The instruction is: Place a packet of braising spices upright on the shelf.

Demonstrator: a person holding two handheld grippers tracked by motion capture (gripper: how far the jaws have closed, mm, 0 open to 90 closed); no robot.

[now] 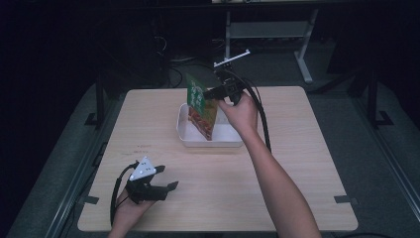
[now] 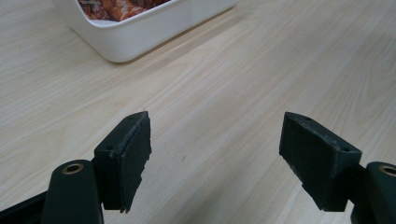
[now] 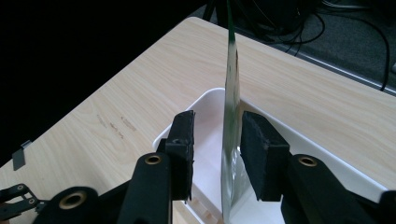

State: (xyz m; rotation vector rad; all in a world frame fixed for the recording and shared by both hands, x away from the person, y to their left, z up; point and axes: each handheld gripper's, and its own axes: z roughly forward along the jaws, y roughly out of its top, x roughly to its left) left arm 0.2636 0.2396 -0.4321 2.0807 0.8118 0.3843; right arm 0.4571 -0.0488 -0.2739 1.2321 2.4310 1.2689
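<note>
A green and red snack bag [image 1: 200, 106] stands upright on edge in a white bin [image 1: 208, 144] at the middle back of the wooden table. My right gripper [image 1: 208, 93] is at the bag's upper part, held by a hand reaching from the right. In the right gripper view the bag [image 3: 231, 93] rises between the jaws of the open gripper [image 3: 217, 140]. It stands close to the right pad, with a gap to the left pad, above the bin [image 3: 205, 98]. My left gripper [image 1: 167, 178] rests open near the front left; nothing lies in that gripper [image 2: 215, 154], and the bin [image 2: 140, 37] is ahead.
Bare wood surrounds the bin on all sides. Black tape tabs [image 1: 344, 199] mark the table's front corners. Behind the table are dark floor, loose cables [image 1: 173, 74] and a white desk frame [image 1: 302, 54].
</note>
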